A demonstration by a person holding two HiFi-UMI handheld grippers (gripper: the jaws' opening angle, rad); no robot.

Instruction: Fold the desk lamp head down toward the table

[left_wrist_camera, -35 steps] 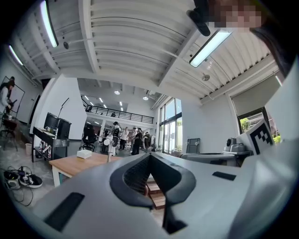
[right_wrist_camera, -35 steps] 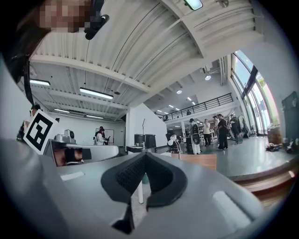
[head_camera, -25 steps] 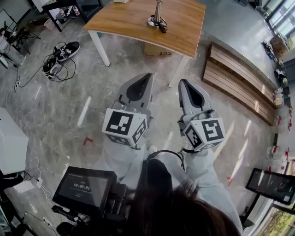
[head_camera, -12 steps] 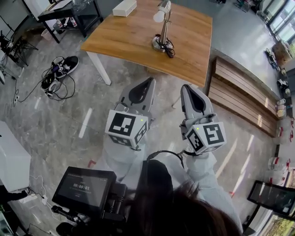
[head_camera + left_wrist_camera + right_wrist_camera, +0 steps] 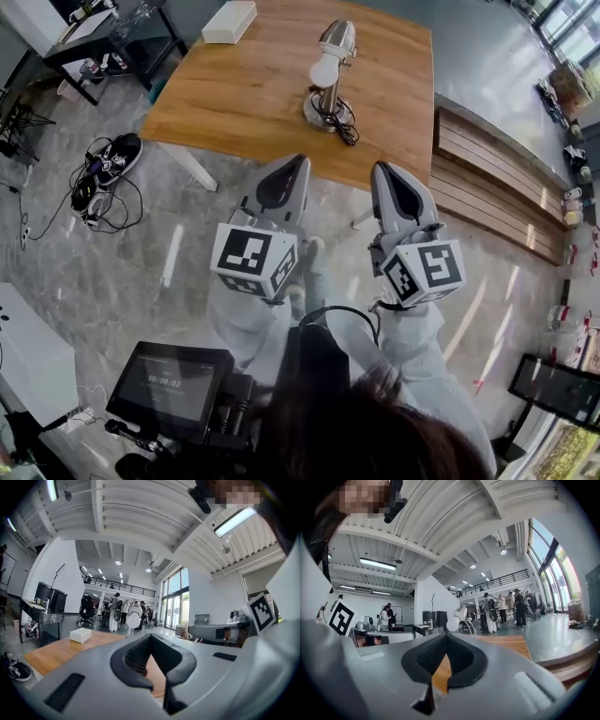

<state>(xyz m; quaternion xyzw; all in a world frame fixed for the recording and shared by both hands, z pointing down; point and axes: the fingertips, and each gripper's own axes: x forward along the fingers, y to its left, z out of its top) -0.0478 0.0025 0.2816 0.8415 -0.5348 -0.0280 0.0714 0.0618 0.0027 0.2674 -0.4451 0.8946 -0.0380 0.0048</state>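
Note:
A silver desk lamp point(image 5: 330, 70) stands upright on the wooden table point(image 5: 244, 103), its head and white bulb tipped to the left and a black cord coiled at its base. My left gripper point(image 5: 299, 161) and right gripper point(image 5: 382, 169) are held side by side over the floor, just short of the table's near edge. Both are shut with nothing between the jaws. Beyond the shut tips of the left gripper point(image 5: 150, 637) the lamp point(image 5: 133, 619) shows small and far. Past the right gripper point(image 5: 446, 637) the lamp point(image 5: 458, 616) stands a little to the right.
A white box point(image 5: 229, 21) lies at the table's far left corner. Shoes and tangled cables point(image 5: 103, 173) lie on the floor at left, next to a black side table point(image 5: 112, 28). A slatted wooden bench point(image 5: 497, 187) runs at right. People point(image 5: 115, 611) stand in the background.
The table and lamp have come down the head view and grown larger as both grippers moved forward toward the table edge. Both stayed shut and empty.

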